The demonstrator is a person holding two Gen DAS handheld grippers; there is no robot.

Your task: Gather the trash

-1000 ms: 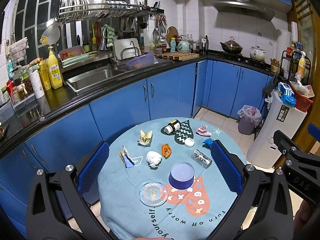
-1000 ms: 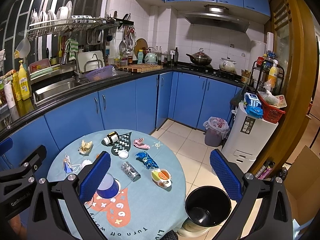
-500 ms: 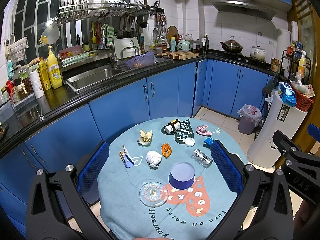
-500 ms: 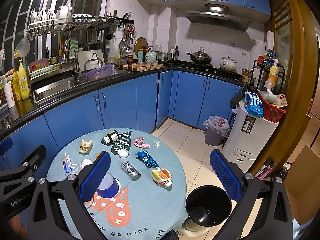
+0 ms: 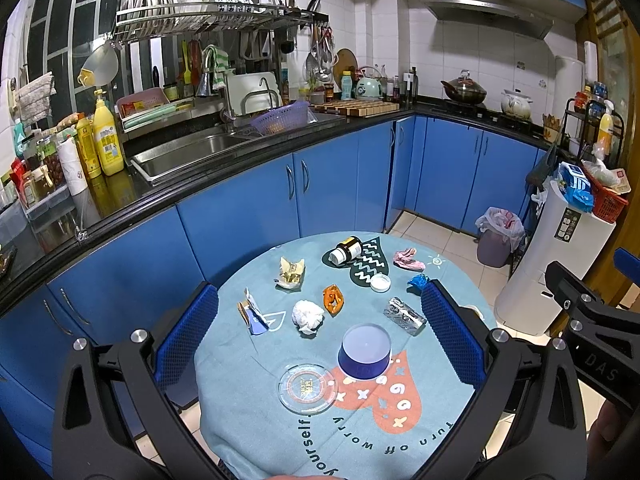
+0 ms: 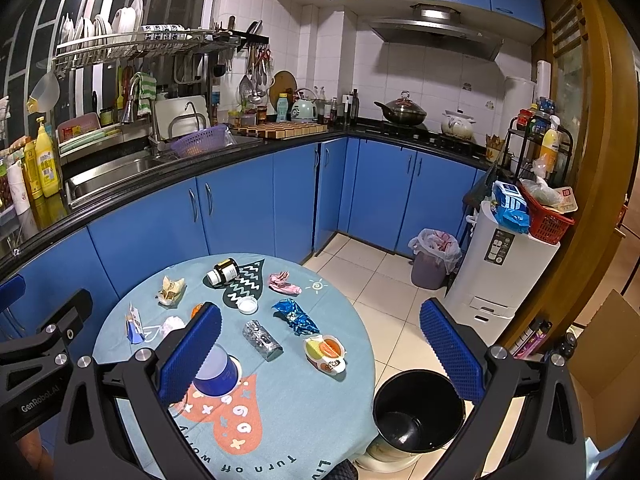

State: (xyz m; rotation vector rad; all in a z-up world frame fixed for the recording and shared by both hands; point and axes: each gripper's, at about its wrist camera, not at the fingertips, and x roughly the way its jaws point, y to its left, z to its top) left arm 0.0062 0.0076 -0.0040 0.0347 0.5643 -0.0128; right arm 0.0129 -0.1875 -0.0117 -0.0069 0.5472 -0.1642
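Note:
Several bits of trash lie on a round table with a teal cloth (image 5: 248,392). Among them are a white paper ball (image 5: 307,316), an orange wrapper (image 5: 333,299), a silver foil pack (image 5: 404,315), a pink wrapper (image 5: 408,259), a blue foil wrapper (image 6: 295,315) and a crumpled snack cup (image 6: 325,353). A black bin (image 6: 418,416) stands on the floor right of the table. My left gripper (image 5: 320,340) hovers open above the near table. My right gripper (image 6: 320,354) is open too, spanning table edge and bin.
An upturned blue cup (image 5: 365,350), a glass ashtray (image 5: 307,387), a brown bottle (image 5: 347,249) and a white lid (image 5: 380,282) also sit on the table. Blue cabinets (image 5: 248,204) curve behind. A white appliance (image 6: 500,264) and a bagged bin (image 6: 434,258) stand on the tiled floor.

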